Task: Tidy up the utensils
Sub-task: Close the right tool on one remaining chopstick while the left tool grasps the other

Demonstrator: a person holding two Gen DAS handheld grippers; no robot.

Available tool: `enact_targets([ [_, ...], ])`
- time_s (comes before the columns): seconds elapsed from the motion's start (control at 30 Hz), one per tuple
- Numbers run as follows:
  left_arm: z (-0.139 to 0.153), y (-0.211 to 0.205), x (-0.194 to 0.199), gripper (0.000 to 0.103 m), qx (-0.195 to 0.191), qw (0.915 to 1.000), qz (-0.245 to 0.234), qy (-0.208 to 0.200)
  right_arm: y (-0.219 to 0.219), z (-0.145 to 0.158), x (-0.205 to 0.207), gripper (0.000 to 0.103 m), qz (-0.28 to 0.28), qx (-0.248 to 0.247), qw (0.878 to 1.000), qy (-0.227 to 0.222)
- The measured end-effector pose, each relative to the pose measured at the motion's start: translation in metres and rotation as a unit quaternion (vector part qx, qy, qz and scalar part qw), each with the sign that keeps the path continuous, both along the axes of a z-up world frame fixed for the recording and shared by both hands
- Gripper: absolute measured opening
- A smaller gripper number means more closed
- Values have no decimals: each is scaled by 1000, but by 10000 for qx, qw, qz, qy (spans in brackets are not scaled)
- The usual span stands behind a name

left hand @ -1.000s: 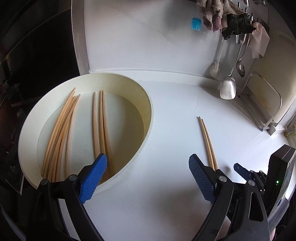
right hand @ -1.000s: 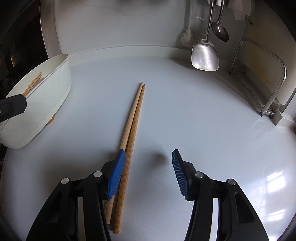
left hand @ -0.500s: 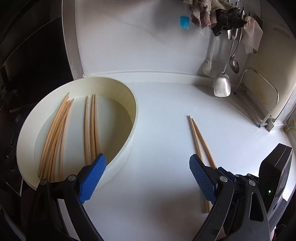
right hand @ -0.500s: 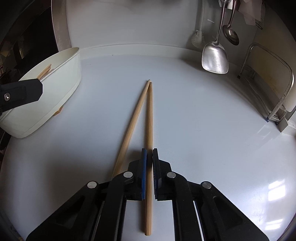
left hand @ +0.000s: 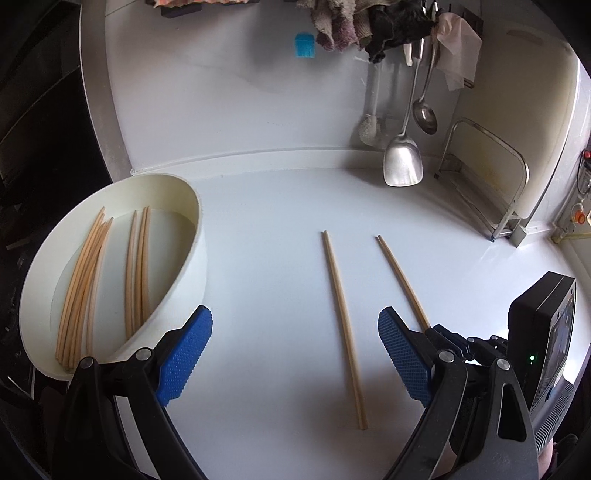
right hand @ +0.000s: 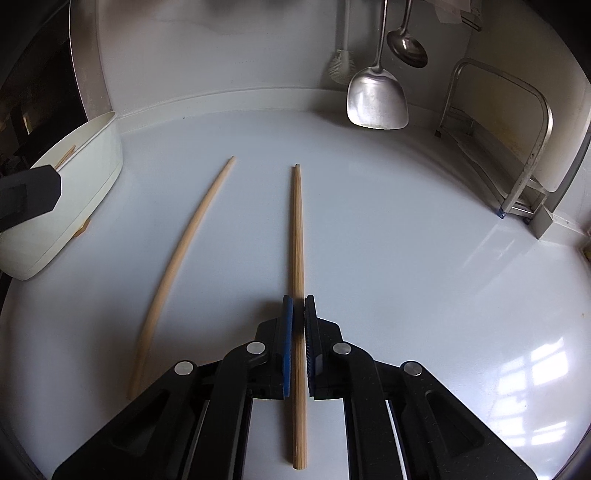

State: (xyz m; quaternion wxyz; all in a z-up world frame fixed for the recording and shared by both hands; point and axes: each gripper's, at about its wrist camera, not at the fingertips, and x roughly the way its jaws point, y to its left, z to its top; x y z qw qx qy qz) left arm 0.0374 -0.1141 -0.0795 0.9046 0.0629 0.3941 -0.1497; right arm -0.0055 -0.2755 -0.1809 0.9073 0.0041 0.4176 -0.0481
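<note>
My right gripper is shut on one wooden chopstick, which points away from me just above the white counter; it also shows in the left wrist view. A second chopstick lies loose on the counter to its left, also in the left wrist view. My left gripper is open and empty, between the loose chopstick and a cream oval container. The container holds several chopsticks and also shows in the right wrist view.
A steel spatula, a ladle and a white brush hang on the back wall. A metal rack stands at the right. Cloths hang above. Dark space lies left of the counter.
My right gripper closed on one chopstick of the pair and drew it to the right, away from the other. My left gripper drew back from the container and stayed open.
</note>
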Motion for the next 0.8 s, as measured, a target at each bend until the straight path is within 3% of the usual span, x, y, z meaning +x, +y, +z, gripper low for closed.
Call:
enact_targets([
  [0.47, -56, -37, 12, 90, 324, 9985, -57, 438, -43, 1, -9, 7, -168, -8, 9999, -7],
  [0.5, -60, -37, 14, 90, 329, 9983, -32, 472, -45, 1, -10, 9, -169, 23, 9999, -9],
  [0.57, -64, -36, 16, 90, 289, 9981, 7, 535, -49, 2, -12, 25, -175, 101, 9998, -50],
  [0.8, -75, -39, 20, 90, 388, 9977, 88, 552, -54, 0, -14, 28, -167, 45, 9998, -56],
])
